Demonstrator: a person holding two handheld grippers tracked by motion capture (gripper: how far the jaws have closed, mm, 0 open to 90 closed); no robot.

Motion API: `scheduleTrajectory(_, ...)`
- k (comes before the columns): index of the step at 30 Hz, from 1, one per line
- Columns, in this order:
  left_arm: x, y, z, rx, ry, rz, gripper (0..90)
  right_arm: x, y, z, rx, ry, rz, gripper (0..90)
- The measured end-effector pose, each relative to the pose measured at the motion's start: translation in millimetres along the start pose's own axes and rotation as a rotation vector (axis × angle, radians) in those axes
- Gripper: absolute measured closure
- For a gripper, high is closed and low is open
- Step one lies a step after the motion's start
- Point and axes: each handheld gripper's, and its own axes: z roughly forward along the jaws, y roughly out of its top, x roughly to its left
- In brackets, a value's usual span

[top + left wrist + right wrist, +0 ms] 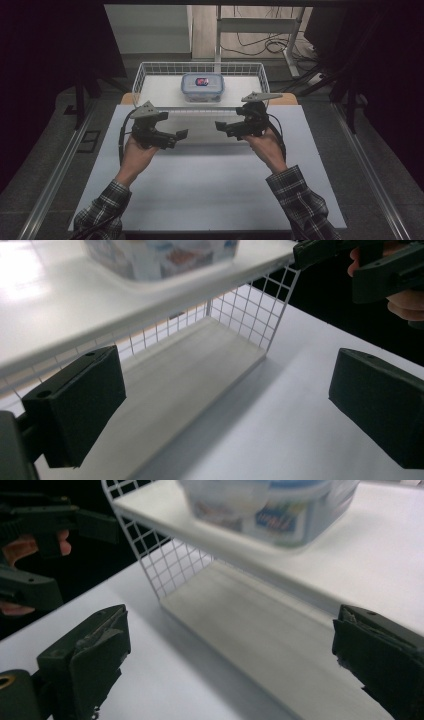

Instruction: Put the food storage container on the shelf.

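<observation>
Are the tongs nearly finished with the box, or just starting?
Just starting, it seems. The lidded plastic box sits untouched on the wire rack's top shelf. The left tongs and right tongs hang open above the white table, facing each other in front of the rack, holding nothing. Reaching the box and gripping it are probably still to come.

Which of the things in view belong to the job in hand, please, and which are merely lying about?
In the job:
- lidded plastic container
- white wire basket it sits in
- left gripper, jaws open
- right gripper, jaws open

Lying about:
- cables on the floor
- desk frame
</observation>
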Motion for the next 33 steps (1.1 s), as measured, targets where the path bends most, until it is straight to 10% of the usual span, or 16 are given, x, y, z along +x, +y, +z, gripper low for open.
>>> scheduleTrajectory(33, -44.1, -131.8, -43.4, 0.005, 0.045, -0.031, 0.0, 37.8, -137.2, -38.7, 0.048, -0.086, -0.055, 0.0)
